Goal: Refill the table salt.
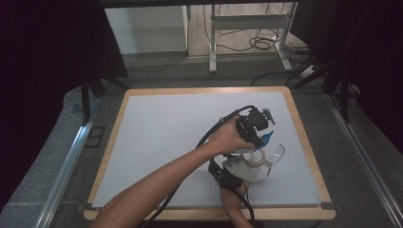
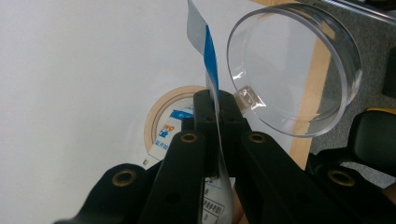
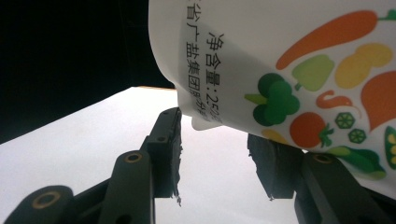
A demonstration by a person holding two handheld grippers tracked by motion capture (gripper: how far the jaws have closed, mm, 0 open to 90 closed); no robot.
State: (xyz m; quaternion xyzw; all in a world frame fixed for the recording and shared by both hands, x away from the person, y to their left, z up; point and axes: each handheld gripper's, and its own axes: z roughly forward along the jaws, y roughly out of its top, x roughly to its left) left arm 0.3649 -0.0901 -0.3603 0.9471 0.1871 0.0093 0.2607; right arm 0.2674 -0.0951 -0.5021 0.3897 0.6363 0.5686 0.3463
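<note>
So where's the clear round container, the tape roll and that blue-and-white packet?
Container [image 2: 299, 70]: left gripper view, its see-through base.
Tape roll [image 2: 156, 114]: left gripper view, its tan rim.
Packet [image 2: 211, 65]: left gripper view, the blue stripe above the tool.

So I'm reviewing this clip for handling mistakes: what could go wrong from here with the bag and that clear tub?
1. The left gripper pinches just a thin edge of the white and blue printed plastic bag; it could slip free.
2. The clear round plastic tub lies tipped on its side near the table's wooden edge; a nudge might roll it off.
3. The right gripper is open, so it steadies nothing.
</note>
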